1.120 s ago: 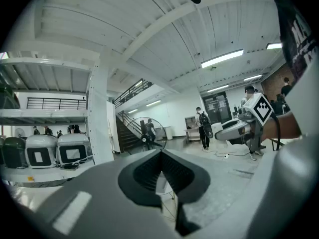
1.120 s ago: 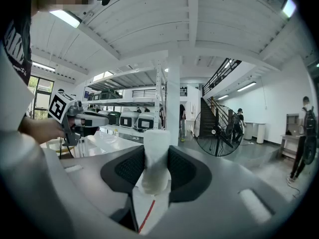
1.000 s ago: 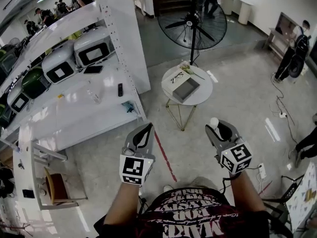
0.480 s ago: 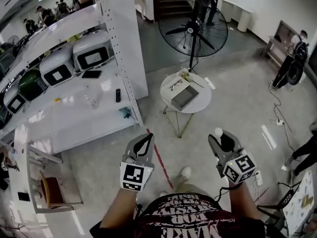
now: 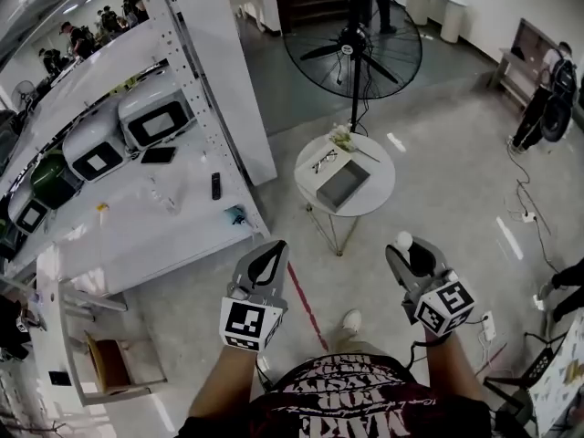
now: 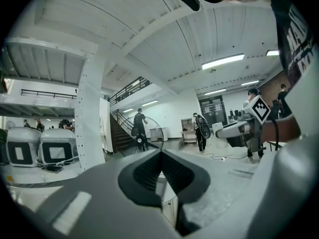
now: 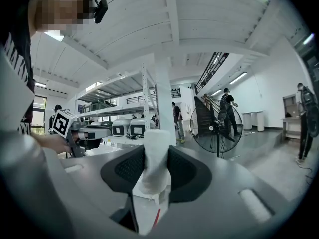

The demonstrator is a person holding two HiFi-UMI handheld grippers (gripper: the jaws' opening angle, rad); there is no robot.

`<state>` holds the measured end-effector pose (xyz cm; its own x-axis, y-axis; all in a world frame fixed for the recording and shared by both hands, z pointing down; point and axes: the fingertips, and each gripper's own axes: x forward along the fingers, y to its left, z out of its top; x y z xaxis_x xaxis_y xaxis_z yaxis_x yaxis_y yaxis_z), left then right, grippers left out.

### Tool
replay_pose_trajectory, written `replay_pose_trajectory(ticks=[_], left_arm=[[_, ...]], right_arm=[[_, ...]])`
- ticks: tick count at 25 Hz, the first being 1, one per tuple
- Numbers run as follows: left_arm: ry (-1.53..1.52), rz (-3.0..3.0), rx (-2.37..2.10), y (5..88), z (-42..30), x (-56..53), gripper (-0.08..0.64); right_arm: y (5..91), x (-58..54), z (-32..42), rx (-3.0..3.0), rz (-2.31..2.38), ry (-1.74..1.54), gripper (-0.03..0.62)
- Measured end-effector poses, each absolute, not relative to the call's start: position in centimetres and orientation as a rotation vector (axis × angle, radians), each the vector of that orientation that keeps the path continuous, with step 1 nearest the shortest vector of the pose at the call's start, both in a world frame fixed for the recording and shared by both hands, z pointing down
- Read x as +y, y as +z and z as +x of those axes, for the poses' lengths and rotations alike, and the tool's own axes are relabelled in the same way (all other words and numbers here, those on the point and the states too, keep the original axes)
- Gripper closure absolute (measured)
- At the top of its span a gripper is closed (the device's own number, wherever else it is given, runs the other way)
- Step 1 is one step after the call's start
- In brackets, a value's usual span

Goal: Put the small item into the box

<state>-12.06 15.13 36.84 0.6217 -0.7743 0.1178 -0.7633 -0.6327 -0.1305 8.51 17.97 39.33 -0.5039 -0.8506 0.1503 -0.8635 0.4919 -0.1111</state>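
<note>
My right gripper (image 5: 408,247) is shut on a small white item (image 5: 402,240) (image 7: 156,158), a white cylinder-shaped piece that stands up between the pads. My left gripper (image 5: 271,255) (image 6: 160,153) is shut with nothing in it. Both are held level in front of the person's body, well short of the round white side table (image 5: 372,190). On that table lies an open grey box (image 5: 342,183) with a pair of glasses (image 5: 325,161) and a small plant beside it.
A white shelf unit (image 5: 146,190) with several appliances runs along the left. A large standing fan (image 5: 354,39) is behind the table. A red line (image 5: 306,299) is taped on the floor. People stand at the far right and back.
The table and floor have shifted slightly in the head view as the person walks forward. Both grippers keep their pose, and the right one still holds the white item.
</note>
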Motion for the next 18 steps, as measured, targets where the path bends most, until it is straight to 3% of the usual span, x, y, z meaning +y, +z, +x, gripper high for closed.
replay_pose_trajectory(ticks=[18], left_arm=[[-0.349,-2.748,1.373,37.7,-4.9,3.8,0.560]], right_arm=[[39.2,5.3,13.3,-2.737,1.332,0.269,0.429]])
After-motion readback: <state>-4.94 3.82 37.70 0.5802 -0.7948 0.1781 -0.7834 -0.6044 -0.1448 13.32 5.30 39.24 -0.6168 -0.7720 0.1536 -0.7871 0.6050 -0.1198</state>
